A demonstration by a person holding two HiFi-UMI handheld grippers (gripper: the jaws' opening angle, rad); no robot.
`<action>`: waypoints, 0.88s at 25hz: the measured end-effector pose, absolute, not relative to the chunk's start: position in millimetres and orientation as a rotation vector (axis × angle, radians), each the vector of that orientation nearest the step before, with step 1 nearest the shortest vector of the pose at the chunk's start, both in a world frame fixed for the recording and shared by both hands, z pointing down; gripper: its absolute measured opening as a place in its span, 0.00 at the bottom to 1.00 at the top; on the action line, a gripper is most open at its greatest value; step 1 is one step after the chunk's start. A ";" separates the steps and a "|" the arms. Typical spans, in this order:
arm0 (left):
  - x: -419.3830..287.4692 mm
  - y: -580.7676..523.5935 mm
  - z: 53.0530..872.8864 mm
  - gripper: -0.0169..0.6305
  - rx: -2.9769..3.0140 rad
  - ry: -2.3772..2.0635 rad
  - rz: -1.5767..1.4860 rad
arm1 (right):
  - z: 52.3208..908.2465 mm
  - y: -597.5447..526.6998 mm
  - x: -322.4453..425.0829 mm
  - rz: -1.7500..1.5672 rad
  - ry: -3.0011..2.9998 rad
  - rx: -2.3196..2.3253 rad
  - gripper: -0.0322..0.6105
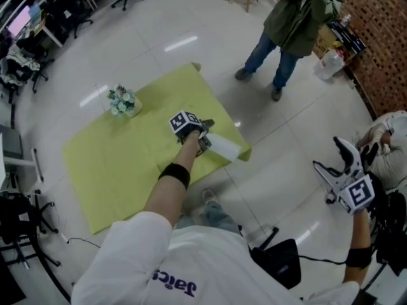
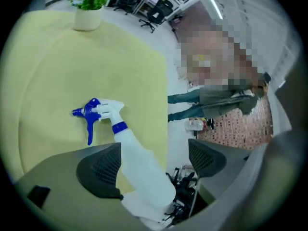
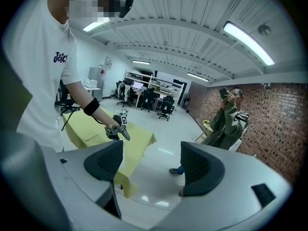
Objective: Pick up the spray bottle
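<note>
A white spray bottle (image 1: 224, 147) with a blue trigger head (image 2: 92, 113) lies on its side at the near right edge of the yellow-covered table (image 1: 121, 157). My left gripper (image 1: 203, 135) reaches over it, open. In the left gripper view the bottle's body (image 2: 139, 162) runs between the jaws, close against the left pad (image 2: 100, 170), while the right pad (image 2: 208, 159) stands well apart from it over the floor. My right gripper (image 1: 332, 159) is off the table at the lower right, open and holding nothing (image 3: 149, 170).
A small pot of flowers (image 1: 124, 101) stands at the table's far left side. A person in a green coat (image 1: 291, 18) stands on the tiled floor beyond the table. Office chairs and desks (image 1: 38, 18) fill the far left, a brick wall (image 1: 381, 37) the right.
</note>
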State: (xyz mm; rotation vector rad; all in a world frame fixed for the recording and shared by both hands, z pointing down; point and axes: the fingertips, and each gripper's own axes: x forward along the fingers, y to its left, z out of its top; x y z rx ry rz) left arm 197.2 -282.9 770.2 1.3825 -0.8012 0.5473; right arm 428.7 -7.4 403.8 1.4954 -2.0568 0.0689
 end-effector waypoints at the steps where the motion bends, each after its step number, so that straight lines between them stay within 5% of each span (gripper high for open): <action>1: 195.8 -285.0 774.7 0.71 1.319 -0.827 0.510 | 405.1 -9.0 429.6 0.080 -2.058 1.491 0.65; 22: 208.3 -275.1 841.2 0.65 0.985 -1.069 0.608 | 428.2 -31.0 429.1 0.153 -2.088 1.420 0.65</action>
